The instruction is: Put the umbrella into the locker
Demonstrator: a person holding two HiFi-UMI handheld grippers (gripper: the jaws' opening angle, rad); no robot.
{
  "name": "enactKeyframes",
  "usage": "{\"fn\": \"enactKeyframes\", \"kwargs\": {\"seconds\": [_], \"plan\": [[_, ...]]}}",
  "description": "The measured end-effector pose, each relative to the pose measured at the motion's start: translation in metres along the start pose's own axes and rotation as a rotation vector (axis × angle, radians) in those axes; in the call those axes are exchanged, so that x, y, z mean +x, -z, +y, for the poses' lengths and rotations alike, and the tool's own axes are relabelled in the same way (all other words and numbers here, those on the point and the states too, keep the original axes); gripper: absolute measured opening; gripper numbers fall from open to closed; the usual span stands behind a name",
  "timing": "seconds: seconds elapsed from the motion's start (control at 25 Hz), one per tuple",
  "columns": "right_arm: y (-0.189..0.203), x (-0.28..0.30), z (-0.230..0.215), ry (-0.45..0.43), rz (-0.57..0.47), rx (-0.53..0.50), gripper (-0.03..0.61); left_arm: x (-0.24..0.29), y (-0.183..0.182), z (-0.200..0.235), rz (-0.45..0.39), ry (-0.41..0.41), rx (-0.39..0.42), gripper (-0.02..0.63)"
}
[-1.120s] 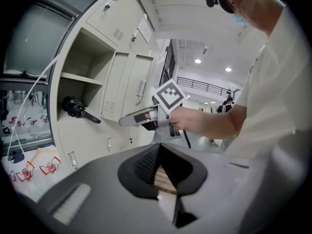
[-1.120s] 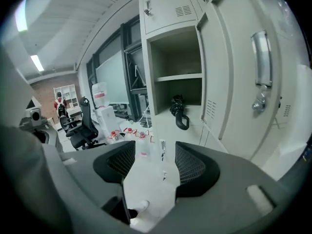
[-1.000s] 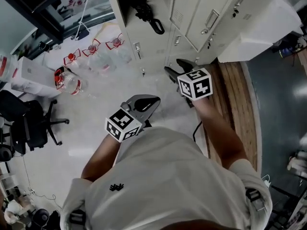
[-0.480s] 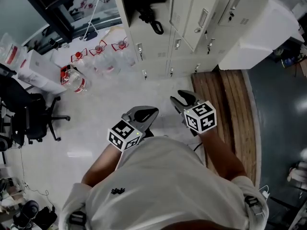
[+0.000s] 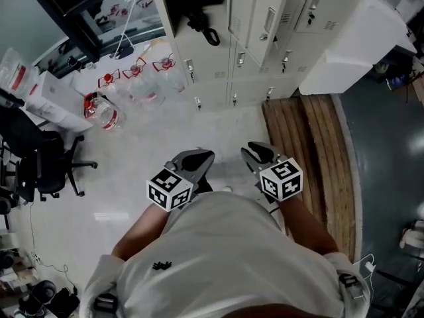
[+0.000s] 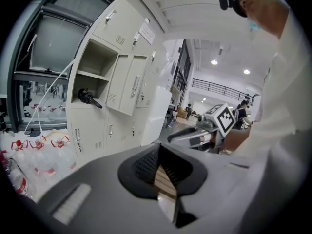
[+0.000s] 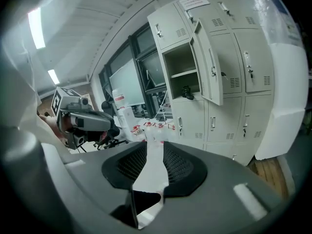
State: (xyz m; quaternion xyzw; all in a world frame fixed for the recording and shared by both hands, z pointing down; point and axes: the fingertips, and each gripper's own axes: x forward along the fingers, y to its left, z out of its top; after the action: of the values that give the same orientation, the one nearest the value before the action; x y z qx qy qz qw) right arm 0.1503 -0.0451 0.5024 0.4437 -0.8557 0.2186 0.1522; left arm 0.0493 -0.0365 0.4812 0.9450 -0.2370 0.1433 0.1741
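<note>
The umbrella (image 5: 201, 26) lies as a dark, compact bundle on the shelf of the open compartment of the locker (image 5: 213, 71), well apart from both grippers; its long axis runs roughly level from the back of the compartment outward, and its looped end pokes over the front edge; the compartment's door (image 5: 246, 8) stands ajar just beside it. The left gripper (image 5: 199, 156) has its jaws tip to tip, holding nothing; the right gripper (image 5: 255, 151) has just been closing its jaws, a narrow gap remains, and nothing is between them.

Bare floor (image 5: 222, 134) ahead to the lockers (image 5: 255, 78); bottles (image 5: 136, 85) left, wooden platform (image 5: 311, 144) right.
</note>
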Motion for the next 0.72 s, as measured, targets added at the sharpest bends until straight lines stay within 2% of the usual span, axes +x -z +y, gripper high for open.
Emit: {"fn": "enactKeyframes", "kwargs": {"seconds": [0.2, 0.52, 0.72], "plan": [[0.002, -0.017, 0.006, 0.015, -0.027, 0.009, 0.095, 0.001, -0.004, -0.006, -0.020, 0.017, -0.038, 0.055], [0.020, -0.033, 0.013, 0.033, -0.033, 0.010, 0.070, 0.001, -0.004, -0.021, -0.013, 0.026, -0.002, 0.055], [0.016, -0.040, 0.025, 0.015, -0.057, -0.016, 0.058, -0.003, 0.007, -0.026, 0.010, 0.022, 0.007, 0.055]]}}
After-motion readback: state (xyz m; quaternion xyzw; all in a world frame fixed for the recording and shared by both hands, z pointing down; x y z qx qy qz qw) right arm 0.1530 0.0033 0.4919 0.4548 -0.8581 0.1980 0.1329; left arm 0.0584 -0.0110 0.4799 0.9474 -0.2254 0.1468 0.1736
